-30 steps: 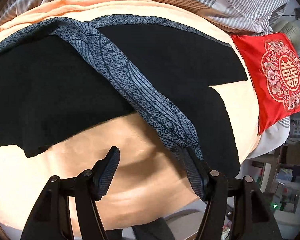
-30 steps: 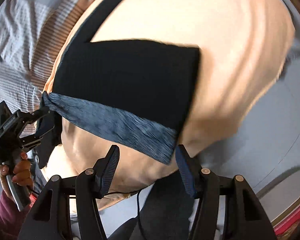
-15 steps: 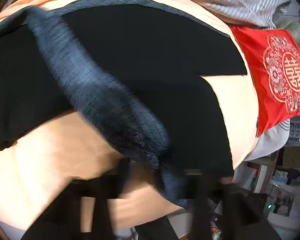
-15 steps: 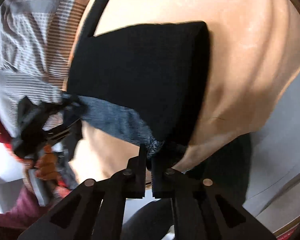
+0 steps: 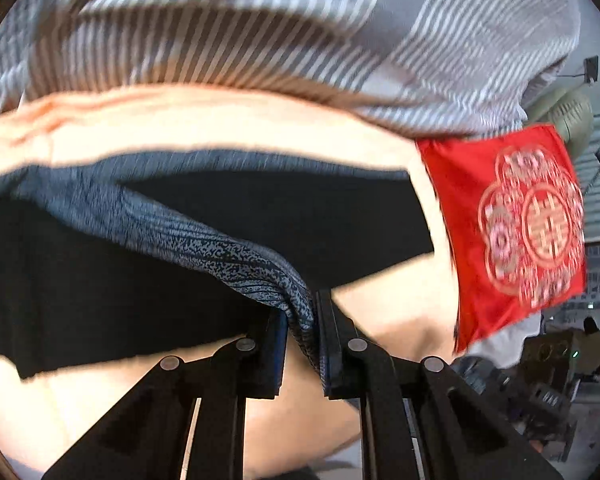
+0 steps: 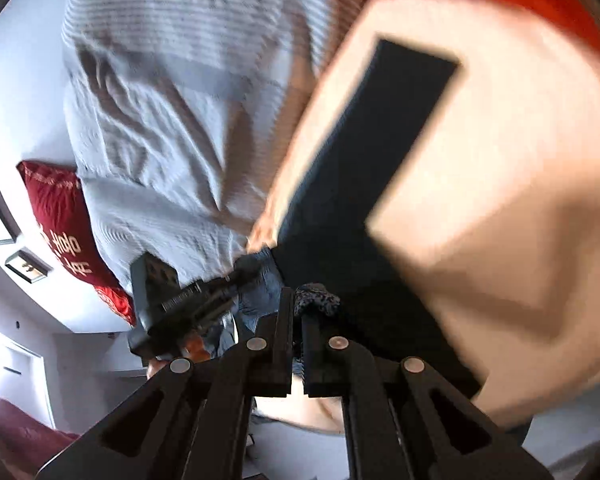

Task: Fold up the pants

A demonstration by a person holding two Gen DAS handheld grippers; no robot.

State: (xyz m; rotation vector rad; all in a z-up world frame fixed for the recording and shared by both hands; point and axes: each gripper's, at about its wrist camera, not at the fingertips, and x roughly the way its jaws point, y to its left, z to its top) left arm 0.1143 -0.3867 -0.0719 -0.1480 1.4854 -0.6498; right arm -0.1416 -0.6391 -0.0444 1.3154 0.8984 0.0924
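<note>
The left gripper (image 5: 302,320) points steeply down at the bed, its jaws pinched tight on the speckled grey-blue waistband (image 5: 236,256) of the black pants (image 5: 100,288), which lifts off the bedding in a taut ridge running up and left from the jaws. The rest of the pants lies spread flat on a peach sheet (image 5: 220,120), with one black leg reaching right toward a red cushion (image 5: 512,232). Behind the sheet is a grey striped duvet (image 5: 260,28). The left wrist view alone shows the cushion's front, a ring of pale flower medallions around a Chinese double-happiness character, and a cluttered room corner at the far right, too blurred to sort out. The right gripper (image 6: 298,320) points more shallowly across the bed, its jaws closed on the other end of the waistband, a dark speckled bunch of cloth between them. The right wrist view alone shows the left gripper from outside, just left of the right one, gripped by a hand (image 6: 188,350) of which only a few fingers show, and a single pant leg stretching away up the sheet. At its left edge is a second red pillow (image 6: 66,220) with pale lettering, too blurred to read reliably.
</note>
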